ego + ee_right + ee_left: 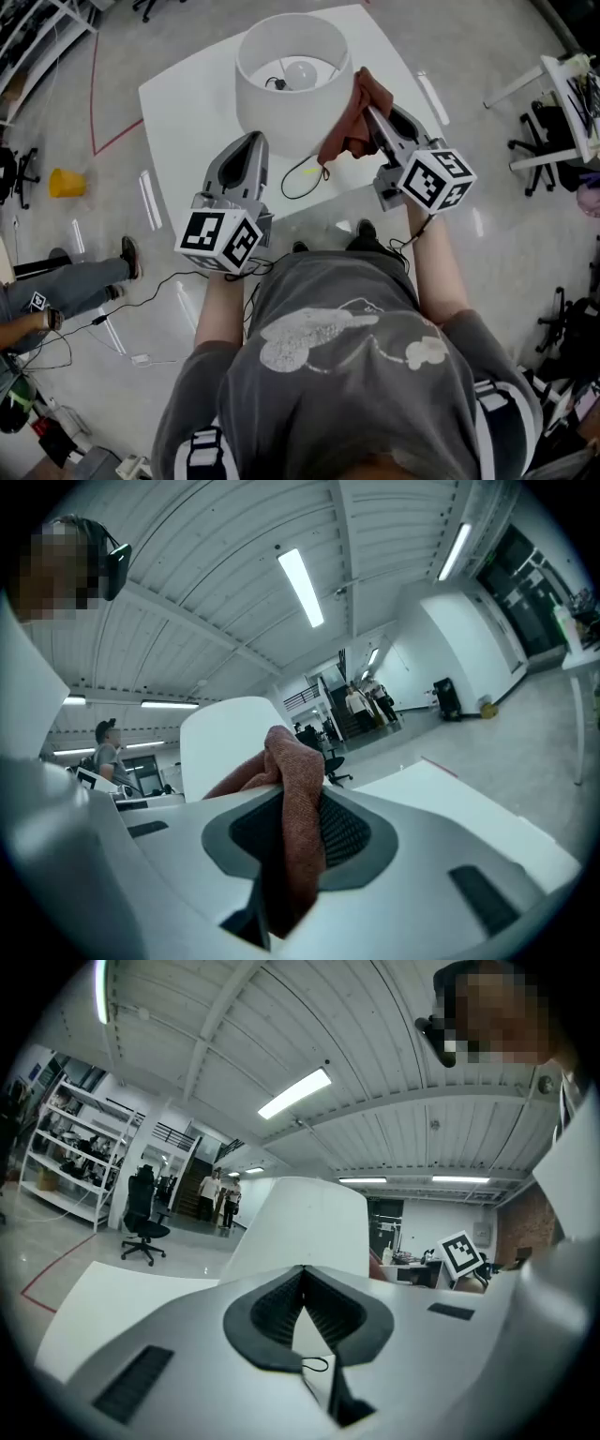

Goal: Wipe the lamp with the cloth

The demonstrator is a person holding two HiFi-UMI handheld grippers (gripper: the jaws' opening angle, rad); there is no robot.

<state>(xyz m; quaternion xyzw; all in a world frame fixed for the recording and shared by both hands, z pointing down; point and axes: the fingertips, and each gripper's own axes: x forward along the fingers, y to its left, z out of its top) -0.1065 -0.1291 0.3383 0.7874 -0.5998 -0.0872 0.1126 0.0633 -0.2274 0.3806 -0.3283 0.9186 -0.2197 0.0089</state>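
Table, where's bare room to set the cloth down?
Bare: the left side of the table, between the lamp and that edge. Crowded: in front, the cord and left gripper; on the right, the right gripper holding the cloth.

The lamp (pixel 291 103) stands on the table (pixel 187 122), cloth (pixel 354 117) just right of it.

No legible text; only square coded markers (pixel 221 239) on left gripper (pixel 252 139) and right gripper (pixel 369 111)

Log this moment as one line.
right gripper: shut on cloth | cloth: at right side of lamp | left gripper: shut, empty, near lamp
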